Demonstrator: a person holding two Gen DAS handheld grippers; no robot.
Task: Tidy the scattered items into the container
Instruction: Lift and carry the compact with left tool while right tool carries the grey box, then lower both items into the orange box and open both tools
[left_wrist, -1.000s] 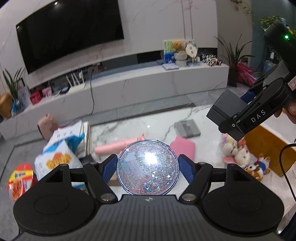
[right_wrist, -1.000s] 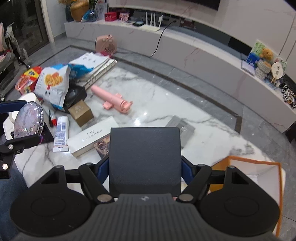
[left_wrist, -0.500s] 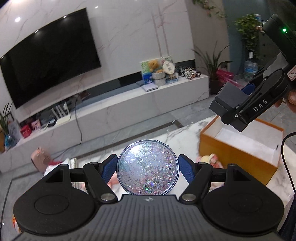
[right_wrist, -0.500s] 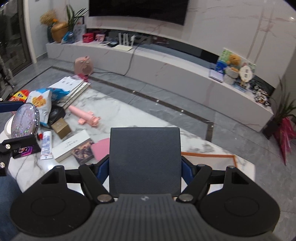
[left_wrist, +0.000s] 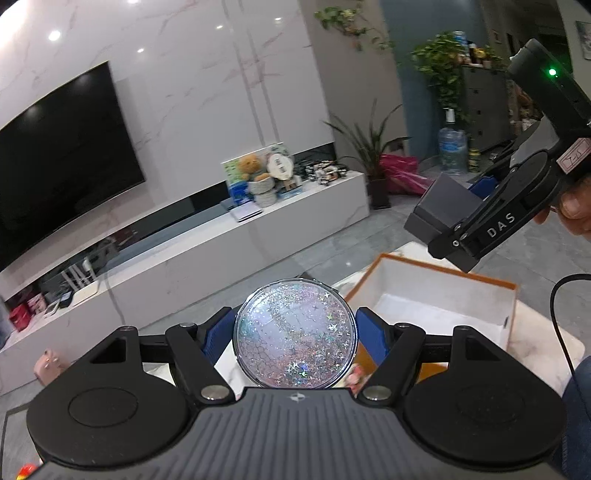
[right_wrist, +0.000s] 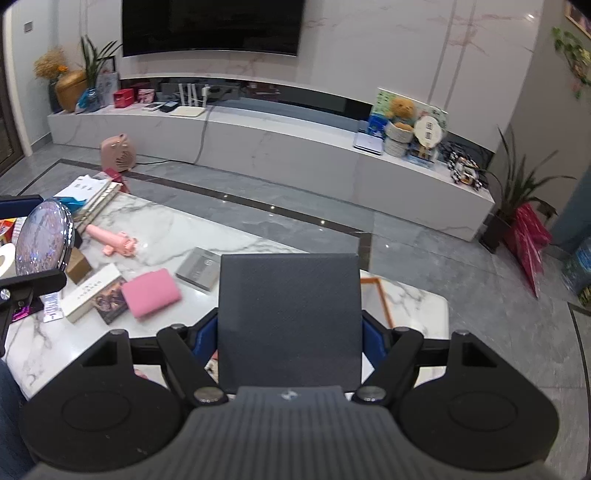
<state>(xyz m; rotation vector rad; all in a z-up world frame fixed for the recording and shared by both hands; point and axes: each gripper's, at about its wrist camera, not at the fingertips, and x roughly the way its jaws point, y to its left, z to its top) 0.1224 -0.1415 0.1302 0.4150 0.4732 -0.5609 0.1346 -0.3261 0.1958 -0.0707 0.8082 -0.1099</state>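
Since a second ago both hands have been swinging away from the cluttered end of the marble table (right_wrist: 162, 236) toward the orange box (left_wrist: 439, 295), which is now lying open just beyond the left gripper (left_wrist: 295, 334). That gripper is pinching a round glitter-filled disc (left_wrist: 295, 336) by its edges between its blue pads, holding it in the air at the near-left corner of the box. The right gripper (right_wrist: 289, 326) is clamping a dark grey flat box (right_wrist: 289, 317) that is filling the gap between its fingers and blocking most of the container in its own view; only an orange edge is peeking out at the right. The left view is showing that grey box from the side, above the container's far rim, with part of a hand (left_wrist: 572, 206) cut off at the frame edge. Only the right view is showing the remaining clutter: a pink fan (right_wrist: 112, 242), a pink pouch (right_wrist: 150, 292), books and small cartons, partly hidden behind the disc.
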